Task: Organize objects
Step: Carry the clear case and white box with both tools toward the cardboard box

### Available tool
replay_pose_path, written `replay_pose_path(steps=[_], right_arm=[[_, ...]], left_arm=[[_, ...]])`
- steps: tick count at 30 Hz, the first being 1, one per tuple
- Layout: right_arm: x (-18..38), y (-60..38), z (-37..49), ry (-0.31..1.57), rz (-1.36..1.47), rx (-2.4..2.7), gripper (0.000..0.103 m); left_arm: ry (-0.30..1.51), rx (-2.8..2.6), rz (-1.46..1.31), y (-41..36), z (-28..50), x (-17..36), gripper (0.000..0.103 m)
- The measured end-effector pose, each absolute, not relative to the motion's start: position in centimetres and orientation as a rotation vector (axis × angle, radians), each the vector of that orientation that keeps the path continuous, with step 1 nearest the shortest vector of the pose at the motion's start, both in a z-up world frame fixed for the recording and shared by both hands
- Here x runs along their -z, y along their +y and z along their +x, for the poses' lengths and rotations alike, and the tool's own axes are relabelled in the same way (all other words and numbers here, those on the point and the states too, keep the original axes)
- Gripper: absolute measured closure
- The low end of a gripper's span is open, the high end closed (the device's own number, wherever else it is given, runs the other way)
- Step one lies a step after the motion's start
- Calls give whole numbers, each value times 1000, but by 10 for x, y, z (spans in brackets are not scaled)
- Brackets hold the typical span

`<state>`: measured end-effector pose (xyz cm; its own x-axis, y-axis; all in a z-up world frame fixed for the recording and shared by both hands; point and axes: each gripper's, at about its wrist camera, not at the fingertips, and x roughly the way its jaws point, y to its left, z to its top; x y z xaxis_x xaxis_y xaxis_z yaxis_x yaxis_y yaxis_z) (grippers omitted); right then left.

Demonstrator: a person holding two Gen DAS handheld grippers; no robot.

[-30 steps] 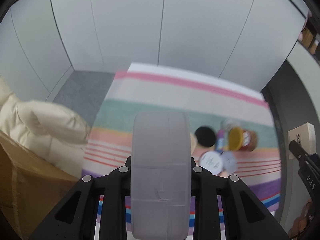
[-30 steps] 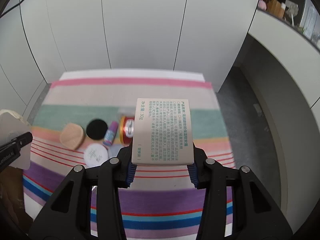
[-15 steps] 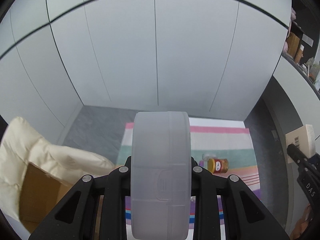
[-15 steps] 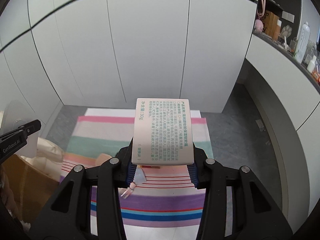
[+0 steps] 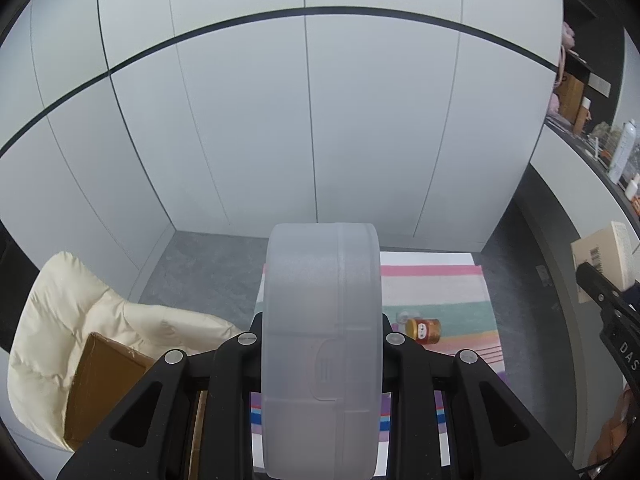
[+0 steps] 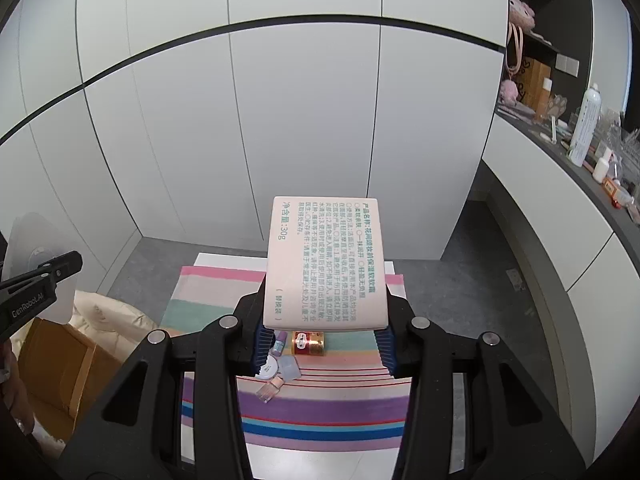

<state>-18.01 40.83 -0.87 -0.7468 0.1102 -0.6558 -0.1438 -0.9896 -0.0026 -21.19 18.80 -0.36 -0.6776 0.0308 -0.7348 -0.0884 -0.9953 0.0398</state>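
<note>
My left gripper (image 5: 322,332) is shut on a frosted, translucent round case (image 5: 320,320), held edge-on and hiding much of the cloth below. My right gripper (image 6: 324,346) is shut on a pale pink box (image 6: 326,264) printed with green text, its blue pads (image 6: 262,346) pressing on the box's sides. Both hang high above a striped cloth (image 6: 320,408). On the cloth lie a red jar (image 6: 308,343), a purple-capped bottle (image 6: 279,344), a white round lid (image 6: 269,368) and a small pink bottle (image 6: 271,390). The left gripper's finger (image 6: 40,284) shows at the right wrist view's left edge.
A cardboard box (image 5: 100,384) draped with a cream padded jacket (image 5: 60,312) stands left of the cloth. White cupboard doors (image 5: 320,140) rise behind it. A counter (image 6: 552,168) with bottles and clutter runs along the right, over grey floor (image 6: 460,280).
Both grippers have risen well above the cloth with the case and the box still in them. The cloth and its items now look small and far below.
</note>
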Motion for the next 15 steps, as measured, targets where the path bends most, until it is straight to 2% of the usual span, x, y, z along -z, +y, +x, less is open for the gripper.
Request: replay_pose_path(steps=[15], right_arm=[[1,392,-158,59,-1045,-2846,58]], left_arm=[[86,-2783,-1240,181,-177,0,75]])
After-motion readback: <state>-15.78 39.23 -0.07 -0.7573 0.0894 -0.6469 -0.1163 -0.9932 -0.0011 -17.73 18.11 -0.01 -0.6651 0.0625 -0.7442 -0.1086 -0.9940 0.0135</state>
